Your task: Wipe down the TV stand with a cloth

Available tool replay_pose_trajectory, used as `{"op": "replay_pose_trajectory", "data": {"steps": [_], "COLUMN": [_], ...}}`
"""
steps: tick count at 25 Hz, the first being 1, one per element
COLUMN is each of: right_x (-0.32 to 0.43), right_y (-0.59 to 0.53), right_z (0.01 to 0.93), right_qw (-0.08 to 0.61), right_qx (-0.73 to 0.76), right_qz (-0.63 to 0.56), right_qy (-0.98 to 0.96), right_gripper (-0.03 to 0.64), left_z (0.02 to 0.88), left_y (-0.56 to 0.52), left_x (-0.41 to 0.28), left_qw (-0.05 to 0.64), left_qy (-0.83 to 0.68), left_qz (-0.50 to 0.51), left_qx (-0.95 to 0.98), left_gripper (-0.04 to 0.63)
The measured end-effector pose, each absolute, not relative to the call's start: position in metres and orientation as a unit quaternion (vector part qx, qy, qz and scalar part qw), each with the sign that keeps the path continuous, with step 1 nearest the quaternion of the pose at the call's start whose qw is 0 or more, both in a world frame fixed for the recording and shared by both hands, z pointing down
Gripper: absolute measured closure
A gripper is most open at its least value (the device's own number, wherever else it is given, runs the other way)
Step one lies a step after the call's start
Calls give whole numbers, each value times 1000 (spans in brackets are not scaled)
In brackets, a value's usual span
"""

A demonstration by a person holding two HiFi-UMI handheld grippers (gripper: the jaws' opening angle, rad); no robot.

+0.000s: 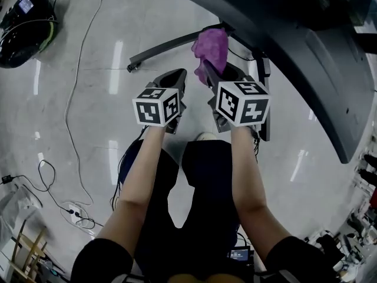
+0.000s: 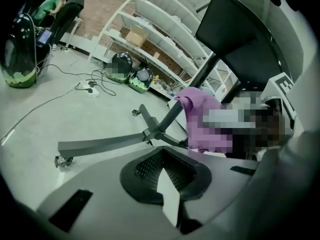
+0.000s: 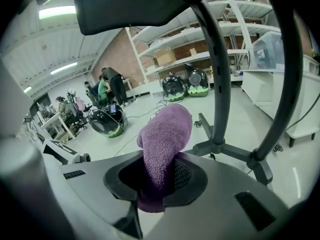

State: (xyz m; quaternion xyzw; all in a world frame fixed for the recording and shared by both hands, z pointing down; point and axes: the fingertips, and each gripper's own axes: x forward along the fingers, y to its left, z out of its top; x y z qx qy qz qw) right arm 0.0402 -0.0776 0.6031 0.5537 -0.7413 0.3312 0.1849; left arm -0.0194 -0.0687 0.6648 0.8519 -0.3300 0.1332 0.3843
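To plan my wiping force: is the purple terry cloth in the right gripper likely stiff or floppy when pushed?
Probably floppy: the purple terry cloth folds over above the right gripper. Its looped pile should resist slipping.

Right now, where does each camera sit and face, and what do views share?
Head view: on the person's head, facing steeply down; shows forearms, legs, left tool, right tool.
Left gripper view: on the left tool, facing the TV stand base; shut empty jaws.
Right gripper view: on the right tool, facing the stand's posts; jaws clamp the purple cloth.
Shared: cloth and stand, in all three.
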Motion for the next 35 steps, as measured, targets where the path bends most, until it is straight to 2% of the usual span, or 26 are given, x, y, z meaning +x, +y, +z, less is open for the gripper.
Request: {"op": "replay_pose_trajectory", "data": {"steps": [6,9,18,24,28,35], "right_x": [58,64,73,98,119,138], "right_y": [-111,-118,-129,-158,-175,-216], "right_z": [600,598,565,553,550,494], "right_qw": [246,251,176,183,195,132], "right_qx": [557,568,616,629,646,687], "right_qz": [226,201,184,107,71,44], "right_qy": [-760,-757,-746,-748,-734,-713], "right_gripper": [528,528,528,528,528,528], "left_z": [660,661,669,666,673,660], "left_y": [-117,-123,-119,-133,-124,-101], "left_x": [21,33,41,31,30,35], "left_qw": [333,297,240,254,248,247], "left_qy": [-302,-294,-258,-283,-279,-250], "left_qz": [62,52,35,-21,-15,-18], "left_qx": [891,907,935,925,928,936], "left_gripper": [589,589,589,588,589,589]}}
